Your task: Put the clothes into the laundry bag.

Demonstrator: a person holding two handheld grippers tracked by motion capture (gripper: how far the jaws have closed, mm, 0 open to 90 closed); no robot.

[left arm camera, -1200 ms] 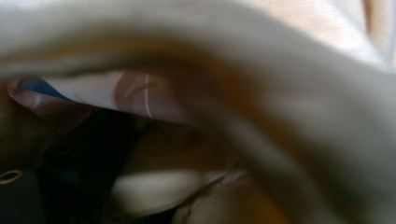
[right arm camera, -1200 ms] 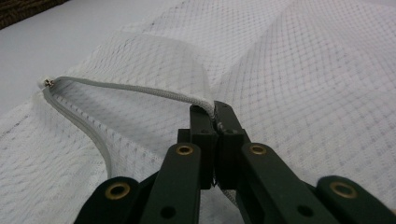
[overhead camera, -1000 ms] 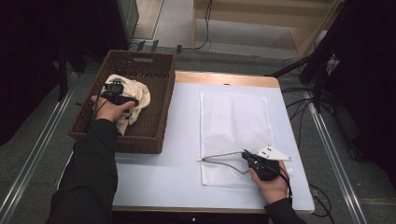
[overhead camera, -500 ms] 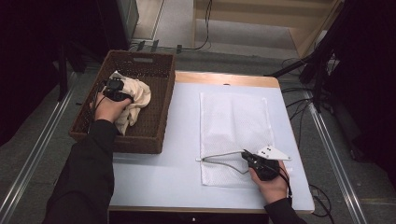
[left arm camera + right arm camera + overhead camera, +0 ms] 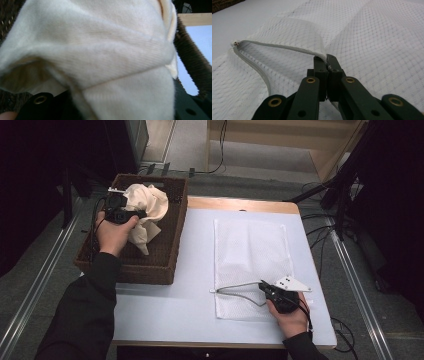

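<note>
Your left gripper (image 5: 131, 213): jaws just closed, now clenched on cream cloth (image 5: 146, 212); cloth bunched, held above far end of wicker basket (image 5: 167, 251), tail hanging into it. Basket: overhanging left edge of table (image 5: 165, 305). In left gripper view, cloth (image 5: 100, 55) covers the jaws.

Your right gripper (image 5: 264, 287): jaws pressed together, grasping zipper edge (image 5: 287, 48) of white mesh bag (image 5: 250, 255); mouth lifted open. Bag: flat on table, right half, opening toward near edge.
</note>
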